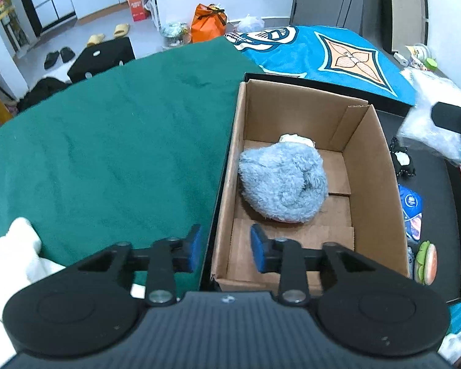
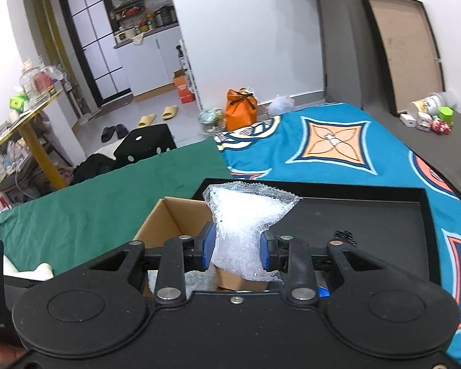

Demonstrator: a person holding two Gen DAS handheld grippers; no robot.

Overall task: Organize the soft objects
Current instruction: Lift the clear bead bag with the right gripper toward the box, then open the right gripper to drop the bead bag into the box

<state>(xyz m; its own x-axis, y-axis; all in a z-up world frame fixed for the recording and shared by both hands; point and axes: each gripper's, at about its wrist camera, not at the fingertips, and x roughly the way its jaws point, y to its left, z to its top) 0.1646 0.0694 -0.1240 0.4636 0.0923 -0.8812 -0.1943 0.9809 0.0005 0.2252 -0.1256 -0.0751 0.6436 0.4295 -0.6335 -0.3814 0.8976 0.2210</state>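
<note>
An open cardboard box [image 1: 368,166] stands on a black tray [image 1: 433,203]. A fluffy blue plush [image 1: 282,181] lies inside the box over a small white item [image 1: 293,139]. My left gripper [image 1: 226,247] is open and empty, its jaws straddling the box's near left wall. My right gripper [image 2: 237,246] is shut on a clear bubble-wrap bag [image 2: 246,218] and holds it above the box [image 2: 175,221]. The same bag [image 1: 430,113] and a right finger [image 1: 455,118] show at the right edge of the left wrist view.
A green cloth [image 1: 107,141] covers the bed left of the box, with white fabric [image 1: 12,255] near. A blue patterned blanket [image 2: 338,144] lies beyond. On the tray right of the box are a black-and-white toy [image 1: 402,161], a blue packet [image 1: 410,212] and a burger plush [image 1: 425,261].
</note>
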